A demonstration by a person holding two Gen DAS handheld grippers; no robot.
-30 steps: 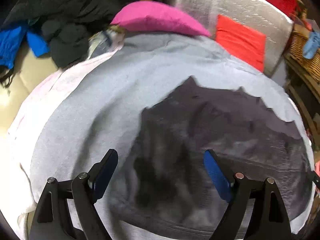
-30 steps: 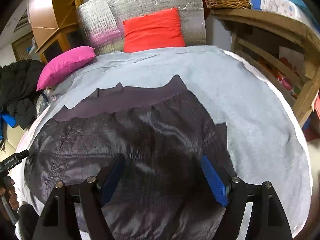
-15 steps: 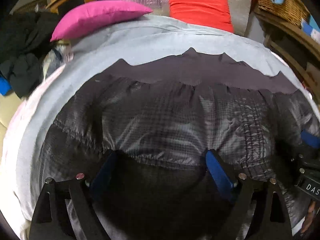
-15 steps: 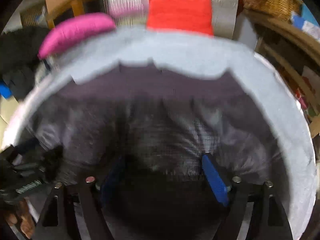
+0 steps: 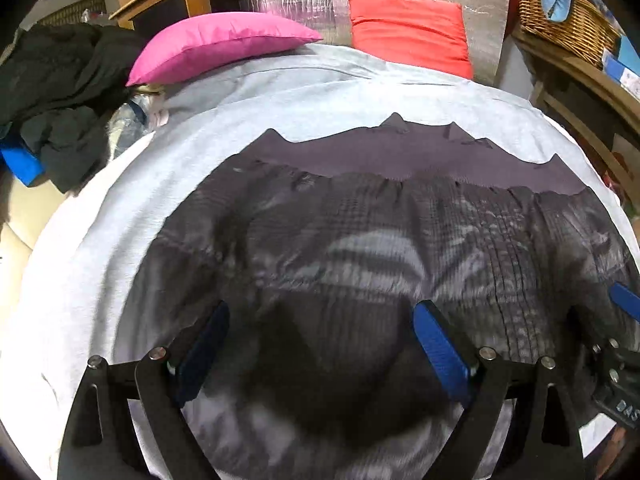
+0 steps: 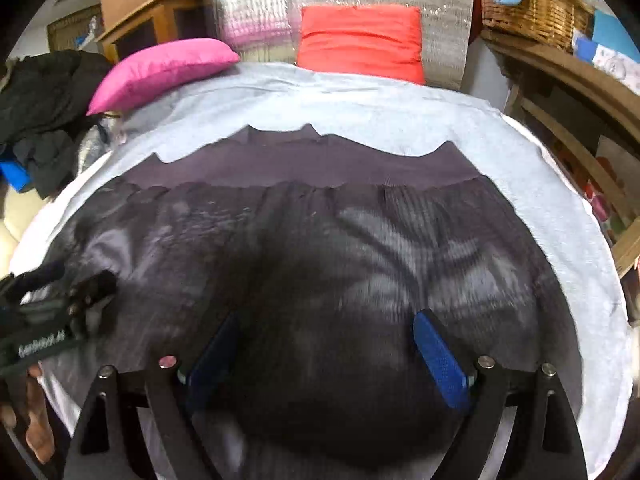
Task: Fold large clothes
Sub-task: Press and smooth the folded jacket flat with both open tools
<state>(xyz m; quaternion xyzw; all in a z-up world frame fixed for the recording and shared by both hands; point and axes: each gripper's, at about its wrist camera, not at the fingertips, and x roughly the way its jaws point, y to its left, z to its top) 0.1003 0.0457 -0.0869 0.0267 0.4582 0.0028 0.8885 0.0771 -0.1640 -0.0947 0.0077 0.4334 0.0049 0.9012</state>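
One dark grey jacket (image 5: 360, 248) lies spread flat on a pale grey bed sheet (image 5: 120, 208). Two grippers, left gripper (image 5: 320, 344) and right gripper (image 6: 324, 352), hover released above it. Two pillows behind: one pink pillow (image 5: 216, 48), one red pillow (image 5: 408, 28).

dark garment (image 5: 360, 248) near edge cut off, motion-blurred, right claw (image 5: 624, 312) partly out of frame

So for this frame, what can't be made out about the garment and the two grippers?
- Dark garment: near hem cut off by the bottom edge and gripper bodies in both views; overall type unclear.
- Left gripper and right gripper: jaws spread, but contact with the cloth unclear; the fabric between them is in shadow and motion-blurred.
- Grey sheet: area under the garment hidden.
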